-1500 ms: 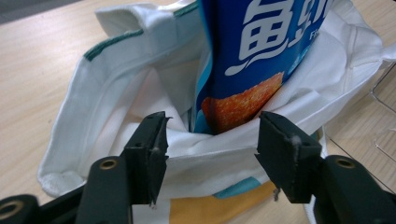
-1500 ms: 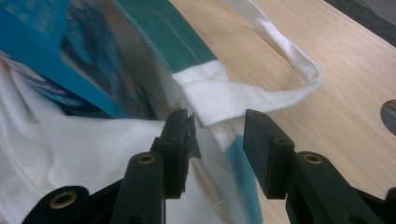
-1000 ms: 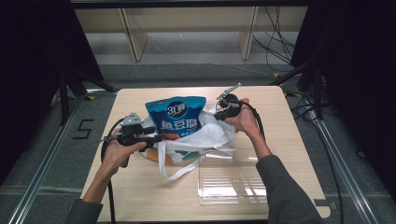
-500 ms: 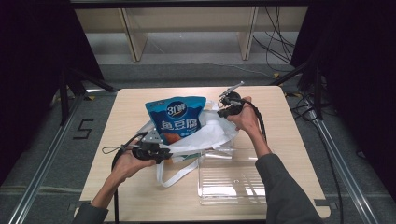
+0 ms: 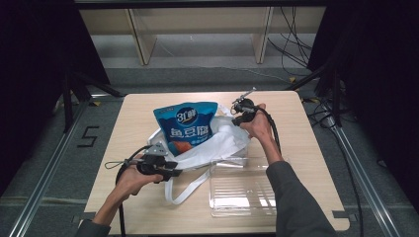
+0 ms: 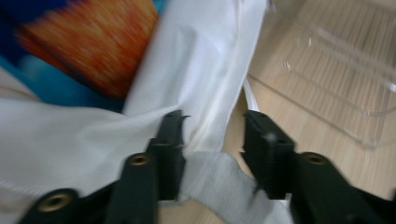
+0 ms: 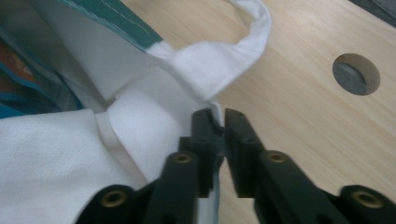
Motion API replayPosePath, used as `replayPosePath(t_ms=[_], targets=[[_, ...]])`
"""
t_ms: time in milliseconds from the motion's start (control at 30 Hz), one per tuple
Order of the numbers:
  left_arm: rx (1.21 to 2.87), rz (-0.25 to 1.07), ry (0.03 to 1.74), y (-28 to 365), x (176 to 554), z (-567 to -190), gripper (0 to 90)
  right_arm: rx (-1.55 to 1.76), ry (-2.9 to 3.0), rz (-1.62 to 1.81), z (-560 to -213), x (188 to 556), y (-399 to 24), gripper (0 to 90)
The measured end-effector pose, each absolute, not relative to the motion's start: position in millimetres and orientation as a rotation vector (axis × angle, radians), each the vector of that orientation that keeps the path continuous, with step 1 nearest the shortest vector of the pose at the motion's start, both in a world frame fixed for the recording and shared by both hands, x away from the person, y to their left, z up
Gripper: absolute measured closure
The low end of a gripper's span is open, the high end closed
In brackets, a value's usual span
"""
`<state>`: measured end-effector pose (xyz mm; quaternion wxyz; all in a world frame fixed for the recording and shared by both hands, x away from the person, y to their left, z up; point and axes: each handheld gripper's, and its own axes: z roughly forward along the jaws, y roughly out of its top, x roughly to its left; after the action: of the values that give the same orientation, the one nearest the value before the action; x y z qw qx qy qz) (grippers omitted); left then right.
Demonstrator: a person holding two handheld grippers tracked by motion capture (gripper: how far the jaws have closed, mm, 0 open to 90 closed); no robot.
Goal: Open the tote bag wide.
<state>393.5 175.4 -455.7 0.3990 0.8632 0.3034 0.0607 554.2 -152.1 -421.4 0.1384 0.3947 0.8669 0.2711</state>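
The right gripper [image 7: 219, 122] is clamped on the white bag's [image 5: 217, 145] rim, holding its mouth up around the blue packet [image 5: 187, 126]. The left gripper [image 6: 212, 135], jaws apart, straddles the bag's near edge, likely to grip it.

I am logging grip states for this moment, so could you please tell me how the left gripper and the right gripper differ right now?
The left gripper is open, its jaws straddling a strap of the white bag; the right gripper is shut on the bag's edge. In the high view, the left sits at the bag's near side, the right at its far side. Both have black jaws.
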Motion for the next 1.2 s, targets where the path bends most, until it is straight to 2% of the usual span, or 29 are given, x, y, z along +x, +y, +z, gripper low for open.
replayPosePath(t_ms=[33,67,167,200,233,300,367,433,500,533,700,800,1133,1167,1200], targets=[[2.159,0.174,0.78,178,393,-450,54.6,1.141,2.507,0.784,-421,554,-152,76.6],[2.105,0.207,0.79,186,394,-437,51.0,1.127,2.484,0.838,-414,552,-155,71.4],[2.055,0.262,0.801,195,396,-422,46.3,1.176,2.482,0.856,-405,547,-156,66.3],[2.018,0.323,0.831,207,400,-408,45.4,1.124,2.452,0.938,-399,545,-159,65.4],[2.018,0.323,0.831,207,400,-408,44.7,1.124,2.452,0.938,-399,545,-159,65.4],[1.968,0.406,0.892,216,407,-398,44.0,1.112,2.457,0.951,-391,541,-162,64.7],[1.955,0.487,0.95,224,416,-393,45.1,1.11,2.452,0.977,-386,538,-164,64.6],[2.009,0.563,0.959,231,428,-392,45.3,1.11,2.462,0.981,-386,537,-165,64.0],[2.037,0.579,0.988,232,439,-396,50.9,1.104,2.472,0.943,-390,537,-168,63.9],[2.063,0.59,0.99,234,446,-398,50.9,1.104,2.472,0.943,-390,537,-168,63.9],[2.006,0.561,1.063,236,472,-413,77.7,1.117,2.498,0.906,-396,536,-171,65.7],[1.967,0.516,1.155,238,485,-426,86.7,1.124,2.495,0.903,-399,536,-171,68.0],[2.016,0.434,1.212,244,498,-458,87.0,1.123,2.517,0.888,-403,534,-169,69.4],[2.006,0.428,1.216,245,497,-456,86.1,1.101,2.509,0.908,-401,533,-169,69.3],[1.999,0.426,1.212,246,496,-454,78.4,1.089,2.488,0.937,-397,532,-170,67.3]])
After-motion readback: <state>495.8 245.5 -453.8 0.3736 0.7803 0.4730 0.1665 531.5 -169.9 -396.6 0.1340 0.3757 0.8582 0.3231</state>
